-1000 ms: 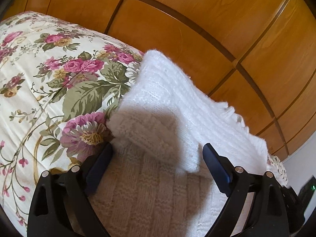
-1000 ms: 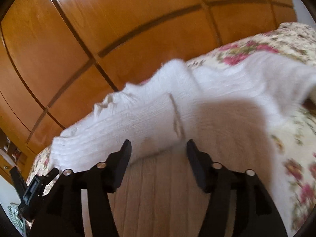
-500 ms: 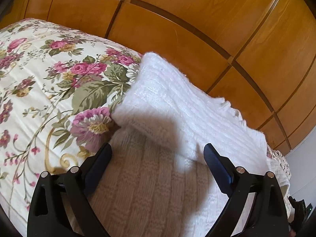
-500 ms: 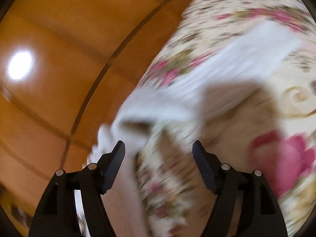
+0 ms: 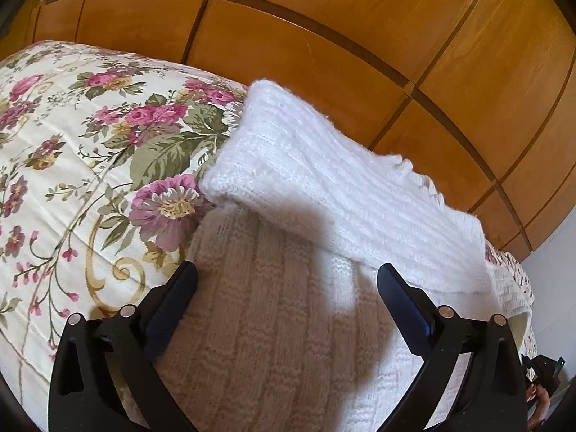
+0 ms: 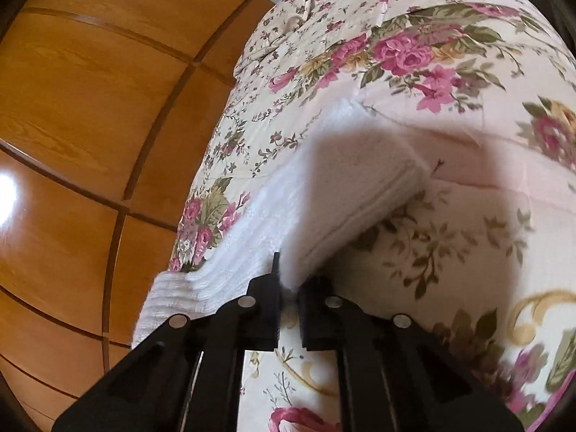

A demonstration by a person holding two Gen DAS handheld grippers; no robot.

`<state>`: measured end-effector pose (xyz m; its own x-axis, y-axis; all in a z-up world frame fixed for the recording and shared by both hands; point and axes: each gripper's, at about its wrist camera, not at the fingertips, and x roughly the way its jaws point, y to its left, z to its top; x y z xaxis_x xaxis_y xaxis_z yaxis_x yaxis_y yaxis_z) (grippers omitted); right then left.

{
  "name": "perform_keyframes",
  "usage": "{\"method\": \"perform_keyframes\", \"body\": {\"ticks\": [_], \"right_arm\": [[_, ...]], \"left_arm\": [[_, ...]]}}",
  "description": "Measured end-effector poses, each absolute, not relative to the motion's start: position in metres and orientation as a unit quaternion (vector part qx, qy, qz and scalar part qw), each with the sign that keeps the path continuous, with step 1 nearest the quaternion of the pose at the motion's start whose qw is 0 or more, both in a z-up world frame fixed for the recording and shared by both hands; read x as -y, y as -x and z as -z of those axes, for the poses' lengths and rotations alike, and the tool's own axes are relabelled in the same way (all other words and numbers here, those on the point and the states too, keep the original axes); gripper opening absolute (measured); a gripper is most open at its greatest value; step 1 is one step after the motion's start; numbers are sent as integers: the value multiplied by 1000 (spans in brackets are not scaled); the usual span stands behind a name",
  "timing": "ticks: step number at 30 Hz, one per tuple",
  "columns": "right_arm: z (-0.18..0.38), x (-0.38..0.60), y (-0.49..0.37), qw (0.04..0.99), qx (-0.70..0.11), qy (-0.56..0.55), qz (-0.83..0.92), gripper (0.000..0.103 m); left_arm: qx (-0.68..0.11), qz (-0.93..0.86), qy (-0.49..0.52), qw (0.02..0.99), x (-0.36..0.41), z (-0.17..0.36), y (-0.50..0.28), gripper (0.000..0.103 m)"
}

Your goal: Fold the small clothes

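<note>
Knitwear [image 5: 288, 324] feels soft, floppy; my right gripper [image 6: 288, 288] pinches its edge, my left gripper [image 5: 288, 288] hovers spread above.

Bright daylight; hard shadow on white knit [image 5: 288, 252]; glare on wood panel [image 6: 7, 194]; fisheye warp, right view blurry.

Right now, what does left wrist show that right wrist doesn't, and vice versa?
Left wrist only: the left tool open, empty, over the white knit garment, whose basket-weave body has a ribbed part folded across it.

Right wrist only: the right tool shut on the garment's edge, with several stacked layers visible along that edge.

Both: the same white knit garment, the floral bedspread beneath it and the wooden panelled wardrobe behind.
</note>
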<state>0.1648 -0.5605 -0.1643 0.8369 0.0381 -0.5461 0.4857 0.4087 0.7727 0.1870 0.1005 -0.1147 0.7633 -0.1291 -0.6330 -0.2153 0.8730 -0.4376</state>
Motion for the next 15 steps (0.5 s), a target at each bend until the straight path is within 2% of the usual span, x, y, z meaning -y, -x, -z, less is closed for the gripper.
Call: {"method": "perform_keyframes", "body": {"ticks": [9,15], "right_arm": [[99,592,-190,845,-249,-409,238,6],[56,564,-222,870,-255,-358,226,6]], "left_arm": [[-345,-17,255,903,-100,116,-189,99],[-341,-12,258,904,-101,117,-190,99]]}}
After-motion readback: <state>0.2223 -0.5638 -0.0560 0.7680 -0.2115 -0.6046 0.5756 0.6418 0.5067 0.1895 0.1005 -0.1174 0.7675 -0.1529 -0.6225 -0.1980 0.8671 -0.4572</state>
